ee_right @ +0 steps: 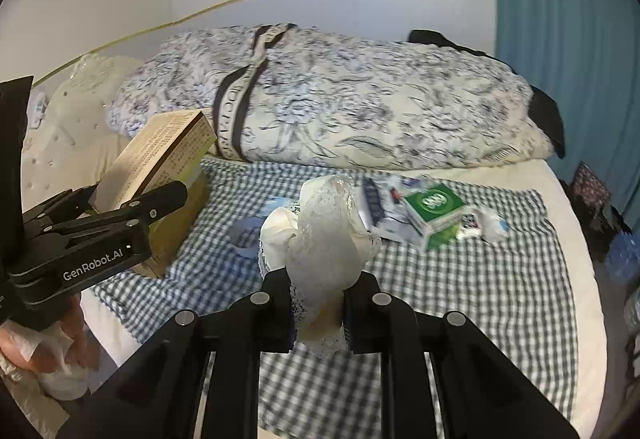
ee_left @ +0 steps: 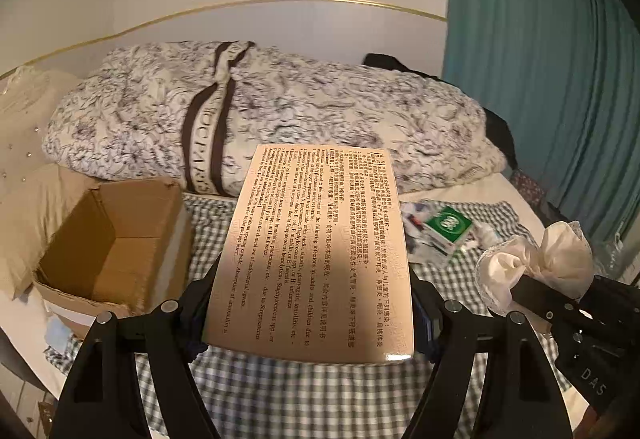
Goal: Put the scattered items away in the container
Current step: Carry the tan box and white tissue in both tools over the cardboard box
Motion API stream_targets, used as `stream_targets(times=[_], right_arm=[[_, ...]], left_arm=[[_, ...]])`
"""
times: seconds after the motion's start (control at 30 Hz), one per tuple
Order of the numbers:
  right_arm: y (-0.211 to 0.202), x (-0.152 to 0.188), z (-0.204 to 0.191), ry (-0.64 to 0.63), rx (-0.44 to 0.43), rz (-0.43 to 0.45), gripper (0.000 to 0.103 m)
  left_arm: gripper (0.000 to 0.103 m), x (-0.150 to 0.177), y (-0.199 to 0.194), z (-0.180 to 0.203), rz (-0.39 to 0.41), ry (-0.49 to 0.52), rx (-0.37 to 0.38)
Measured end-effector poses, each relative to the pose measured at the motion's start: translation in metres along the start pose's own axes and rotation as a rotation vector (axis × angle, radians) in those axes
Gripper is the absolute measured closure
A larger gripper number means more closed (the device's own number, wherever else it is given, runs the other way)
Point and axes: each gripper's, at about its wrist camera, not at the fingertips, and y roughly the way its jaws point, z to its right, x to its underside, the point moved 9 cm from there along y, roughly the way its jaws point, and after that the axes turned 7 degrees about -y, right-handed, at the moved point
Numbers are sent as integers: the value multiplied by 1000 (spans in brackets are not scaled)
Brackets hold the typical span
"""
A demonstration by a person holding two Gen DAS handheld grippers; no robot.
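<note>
Box (ee_left: pixel 116 239) lies left of my left gripper (ee_left: pixel 312 319), whose wide jaws clamp the printed carton (ee_left: pixel 312 247) pointing its long axis ahead, while my right gripper (ee_right: pixel 318 315), farther right, pinches the lace cloth (ee_right: pixel 324 239) nearly closed.

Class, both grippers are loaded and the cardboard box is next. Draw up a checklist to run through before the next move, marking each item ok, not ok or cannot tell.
1. Left gripper holds the medicine box squarely between its pads: ok.
2. Right gripper is clamped on the lace cloth: ok.
3. Cardboard box stands open, mouth up: ok.
4. Room inside for both items: ok, the part of its inside that shows is bare.
5. Cloth hangs clear of the left gripper: cannot tell.
6. Scattered items all gathered: not ok, the green packet and others lie on the checked cloth.
</note>
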Motion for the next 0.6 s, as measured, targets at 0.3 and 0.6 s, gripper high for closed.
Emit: stream_targets(times=[0.3,0.6], right_arm=[[35,-50,-78,-84,-100,11,87],[73,-88,-184,-194,-232,8,87]], left_arm=[[25,-30,1,-94,24,-48,-99],[25,-38,4,-192,33,-119,-204]])
